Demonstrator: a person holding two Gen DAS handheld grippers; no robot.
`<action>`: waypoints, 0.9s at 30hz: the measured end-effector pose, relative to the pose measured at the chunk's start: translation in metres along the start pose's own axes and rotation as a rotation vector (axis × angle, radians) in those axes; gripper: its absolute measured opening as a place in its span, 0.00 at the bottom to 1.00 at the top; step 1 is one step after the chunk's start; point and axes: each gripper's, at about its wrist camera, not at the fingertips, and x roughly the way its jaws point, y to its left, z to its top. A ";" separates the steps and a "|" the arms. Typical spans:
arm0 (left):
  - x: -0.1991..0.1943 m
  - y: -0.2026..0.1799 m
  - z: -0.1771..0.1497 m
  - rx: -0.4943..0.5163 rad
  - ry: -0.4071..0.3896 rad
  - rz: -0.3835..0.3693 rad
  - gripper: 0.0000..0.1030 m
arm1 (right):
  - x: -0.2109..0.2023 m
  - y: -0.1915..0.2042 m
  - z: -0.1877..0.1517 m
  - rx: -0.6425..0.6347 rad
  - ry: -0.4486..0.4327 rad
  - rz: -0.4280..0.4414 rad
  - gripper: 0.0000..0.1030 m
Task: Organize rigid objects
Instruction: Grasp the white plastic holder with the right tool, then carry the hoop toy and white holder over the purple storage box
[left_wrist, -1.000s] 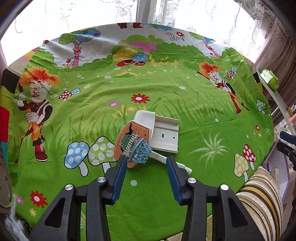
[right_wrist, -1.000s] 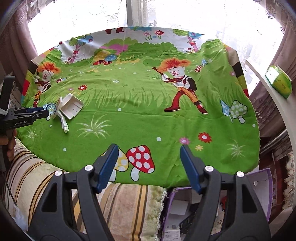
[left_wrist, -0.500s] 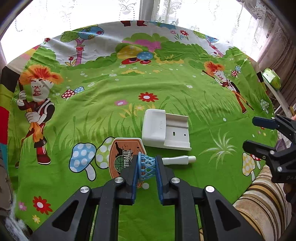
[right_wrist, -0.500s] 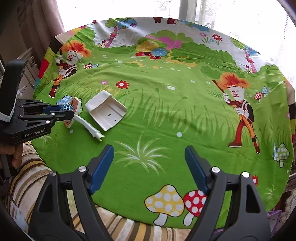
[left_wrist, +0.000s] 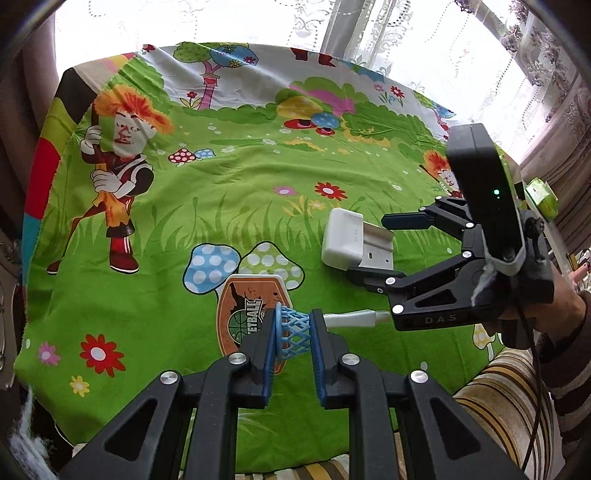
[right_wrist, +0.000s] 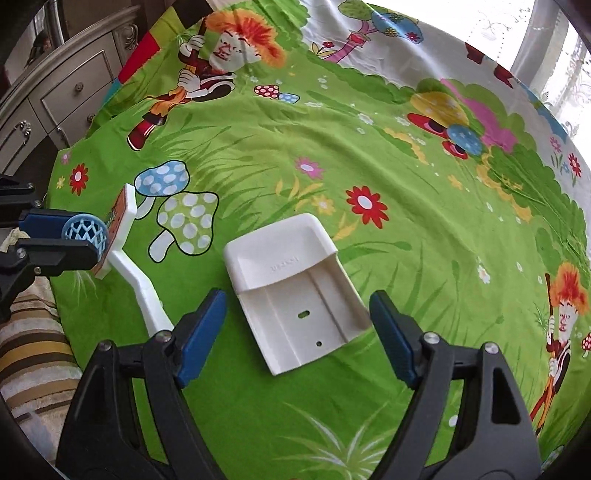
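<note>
Left wrist view shows the left claw (left_wrist: 293, 330) clamped on the blue net (left_wrist: 294, 329) of a toy basketball hoop (left_wrist: 248, 311), its orange backboard on a white post, near the edge of the cartoon-print cloth (left_wrist: 221, 221). The right claw (right_wrist: 297, 330) (jaws apart, just widened, gripping nothing) straddles the white plastic tray (right_wrist: 295, 291) beside it. Organizing looks barely begun: neither piece is put away, both still to be placed.
</note>
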 end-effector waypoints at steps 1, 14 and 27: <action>0.000 0.002 -0.001 -0.007 0.000 -0.001 0.17 | 0.006 0.000 0.002 -0.005 0.011 0.004 0.79; -0.004 -0.018 0.000 0.018 -0.007 -0.010 0.17 | -0.024 -0.013 -0.027 0.185 -0.014 -0.043 0.65; -0.026 -0.115 -0.010 0.159 -0.029 -0.117 0.17 | -0.156 -0.044 -0.132 0.462 -0.067 -0.283 0.65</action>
